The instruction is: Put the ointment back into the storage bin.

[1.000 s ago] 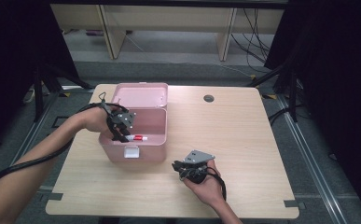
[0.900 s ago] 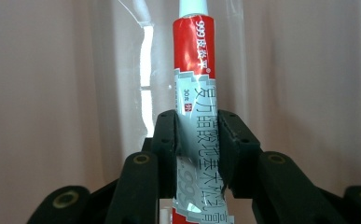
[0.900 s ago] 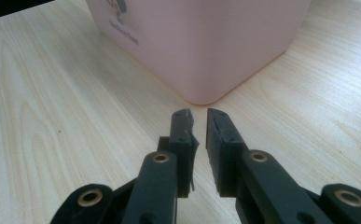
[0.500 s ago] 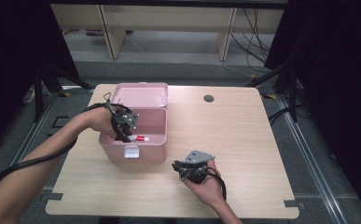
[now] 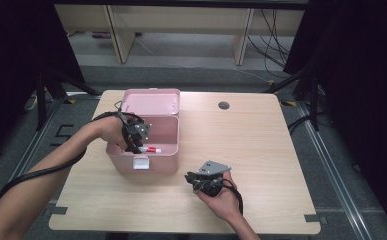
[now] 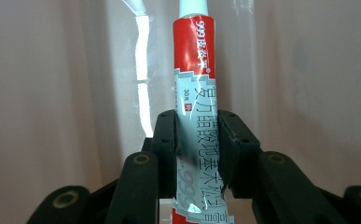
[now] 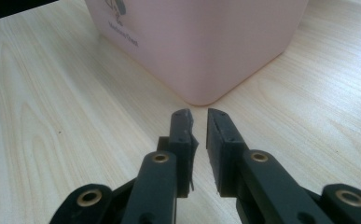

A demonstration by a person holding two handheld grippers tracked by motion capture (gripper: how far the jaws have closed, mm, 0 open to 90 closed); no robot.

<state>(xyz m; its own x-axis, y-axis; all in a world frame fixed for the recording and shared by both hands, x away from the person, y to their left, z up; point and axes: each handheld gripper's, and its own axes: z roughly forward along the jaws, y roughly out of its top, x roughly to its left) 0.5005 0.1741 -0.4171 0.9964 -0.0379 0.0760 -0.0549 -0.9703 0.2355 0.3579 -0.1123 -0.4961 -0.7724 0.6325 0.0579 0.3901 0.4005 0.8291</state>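
A pink box (image 5: 157,163) stands open on the left of the table, its lid (image 5: 151,100) tipped back. My left gripper (image 5: 134,146) reaches down inside it, shut on a red and silver tube (image 5: 152,149) with a white cap. In the left gripper view the pads (image 6: 168,140) press both sides of the tube (image 6: 194,56), with the box's pink wall behind it. My right gripper (image 5: 191,178) rests low over the table, right of the box's front corner. Its jaws stand a narrow gap apart, and the right gripper (image 7: 199,116) holds nothing as it points at the box (image 7: 201,42).
The wooden table (image 5: 266,150) has a round cable hole (image 5: 224,105) near its far edge. Shelving and cables lie on the floor beyond the table. A white latch (image 5: 141,163) sits on the box's front.
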